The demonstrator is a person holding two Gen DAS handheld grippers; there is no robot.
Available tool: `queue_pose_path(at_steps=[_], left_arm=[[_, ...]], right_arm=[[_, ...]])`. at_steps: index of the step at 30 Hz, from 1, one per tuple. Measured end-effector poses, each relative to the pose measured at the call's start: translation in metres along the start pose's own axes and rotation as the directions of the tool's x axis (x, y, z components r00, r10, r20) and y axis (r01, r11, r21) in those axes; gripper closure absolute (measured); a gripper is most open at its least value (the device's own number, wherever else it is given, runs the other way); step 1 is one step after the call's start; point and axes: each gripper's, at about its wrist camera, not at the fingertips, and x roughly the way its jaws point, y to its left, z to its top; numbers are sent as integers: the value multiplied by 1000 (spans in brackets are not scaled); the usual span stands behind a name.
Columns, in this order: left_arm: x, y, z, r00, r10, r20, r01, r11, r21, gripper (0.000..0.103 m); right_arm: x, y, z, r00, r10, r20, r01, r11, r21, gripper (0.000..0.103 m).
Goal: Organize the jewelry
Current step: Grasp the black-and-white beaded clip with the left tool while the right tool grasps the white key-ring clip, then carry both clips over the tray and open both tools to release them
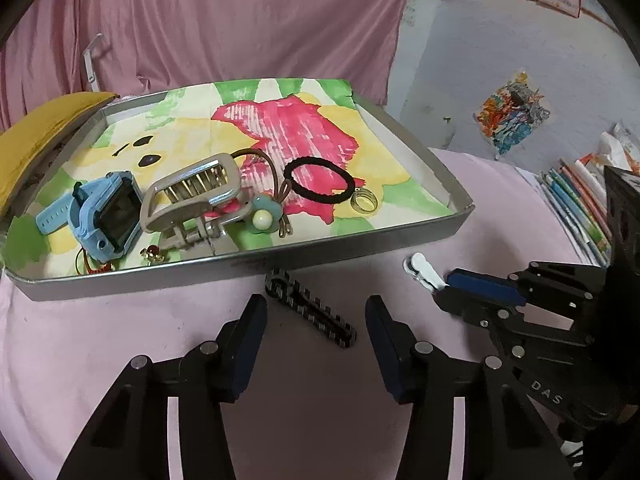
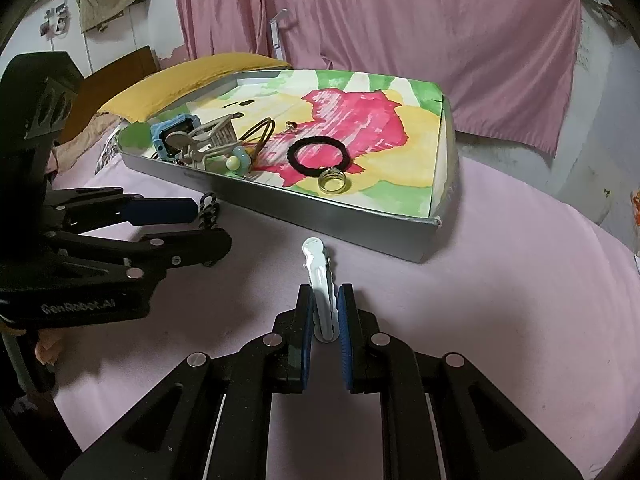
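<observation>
We hold the right gripper [image 2: 325, 312] pressed onto a white clip [image 2: 320, 276], its blue pads pinching the clip's near end while the far end sticks out toward the tray [image 2: 352, 224]. Our left gripper [image 1: 316, 320] stands spread above a black clip [image 1: 310, 312] that lies on the pink sheet [image 1: 120, 340] just in front of the tray; the clip sits between the fingers, and the pads are not on it. Inside the tray, on its painted paper lining, we see a blue watch [image 1: 108, 212], a grey claw clip [image 1: 196, 200], a flower hair tie [image 1: 262, 216], a black hair band [image 1: 320, 180] and a gold ring [image 1: 364, 202] just beside the band. A yellow pillow [image 2: 188, 76] lies behind the tray's far left corner
</observation>
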Motion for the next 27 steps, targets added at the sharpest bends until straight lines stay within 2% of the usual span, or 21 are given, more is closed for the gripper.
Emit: queue_pose_path(at_steps=[2, 6, 8, 9, 26, 27], left_arm=[[2, -4, 0, 1000, 29, -2, -29, 999, 15, 59], [2, -7, -1, 996, 94, -2, -94, 994, 48, 71], [0, -4, 0, 996, 88, -6, -88, 995, 42, 73], [0, -2, 0, 996, 92, -7, -91, 995, 43, 77], [-9, 9, -9, 999, 44, -23, -43, 998, 55, 85], [-9, 9, -9, 999, 41, -24, -40, 998, 56, 87]], right_arm=[[0, -1, 0, 1000, -2, 0, 2, 1000, 4, 92], [0, 0, -1, 1000, -6, 0, 6, 1000, 2, 92], [1, 0, -1, 1000, -10, 0, 10, 1000, 1, 92], [1, 0, -1, 1000, -11, 0, 11, 1000, 1, 92], [2, 1, 0, 1000, -11, -1, 11, 1000, -7, 92], [2, 1, 1, 1000, -9, -1, 9, 1000, -6, 92]])
